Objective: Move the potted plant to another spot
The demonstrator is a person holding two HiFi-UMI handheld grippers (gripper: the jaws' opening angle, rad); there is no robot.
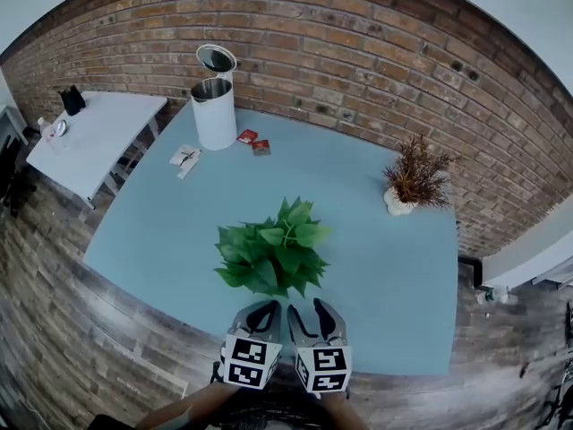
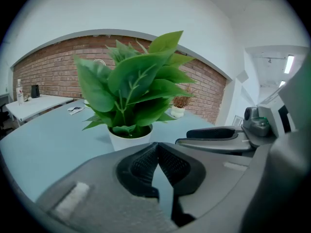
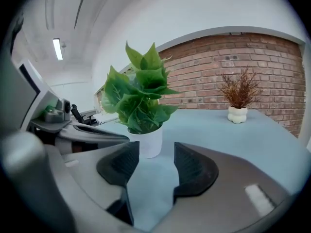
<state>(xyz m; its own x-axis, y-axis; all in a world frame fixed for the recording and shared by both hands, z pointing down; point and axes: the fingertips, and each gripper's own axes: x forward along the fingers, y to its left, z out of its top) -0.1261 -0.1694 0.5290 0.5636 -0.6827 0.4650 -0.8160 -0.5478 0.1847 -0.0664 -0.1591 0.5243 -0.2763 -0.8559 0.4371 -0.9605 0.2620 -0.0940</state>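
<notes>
The green leafy potted plant (image 1: 273,258) stands in its white pot (image 2: 130,139) on the light blue table (image 1: 385,267), near the front middle. Both grippers hover side by side just in front of it, apart from the pot. My left gripper (image 1: 266,310) (image 2: 156,147) is shut, its pads meeting at the tips with nothing between them. My right gripper (image 1: 327,310) (image 3: 156,152) is open with a moderate gap that holds nothing. In the right gripper view the plant (image 3: 138,98) stands slightly left of the jaws and beyond them.
A dried brown plant in a white pot (image 1: 414,182) sits at the table's far right. A white bin with its lid up (image 1: 215,106) stands at the far left, with red packets (image 1: 253,141) and a card (image 1: 185,158) beside it. A white side table (image 1: 89,137) stands left; a brick wall runs behind.
</notes>
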